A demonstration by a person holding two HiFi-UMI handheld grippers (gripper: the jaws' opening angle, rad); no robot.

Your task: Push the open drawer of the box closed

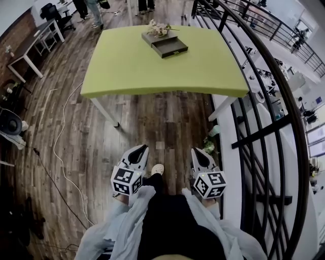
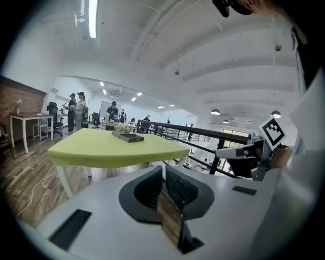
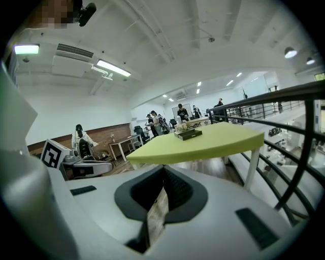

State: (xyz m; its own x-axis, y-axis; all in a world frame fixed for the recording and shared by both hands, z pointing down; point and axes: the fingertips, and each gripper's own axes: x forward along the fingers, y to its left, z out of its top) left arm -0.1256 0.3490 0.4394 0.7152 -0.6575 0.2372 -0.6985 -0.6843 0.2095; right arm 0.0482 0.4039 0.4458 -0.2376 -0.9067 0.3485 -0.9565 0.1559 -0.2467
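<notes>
A small dark box [image 1: 161, 42] with its drawer [image 1: 170, 47] pulled out stands at the far side of the lime-green table [image 1: 132, 66], with dried flowers [image 1: 158, 28] on top. The box [image 2: 128, 136] shows small in the left gripper view, and the box [image 3: 187, 134] likewise in the right gripper view. My left gripper [image 1: 138, 152] and right gripper [image 1: 200, 155] hang low over the floor, well short of the table. Both are shut with nothing between the jaws.
A black metal railing [image 1: 264, 96] runs along the right side. A white cable [image 1: 61, 147] lies on the wooden floor at the left. Desks and chairs [image 1: 35, 40] stand at the far left, with several people beyond the table [image 1: 91, 10].
</notes>
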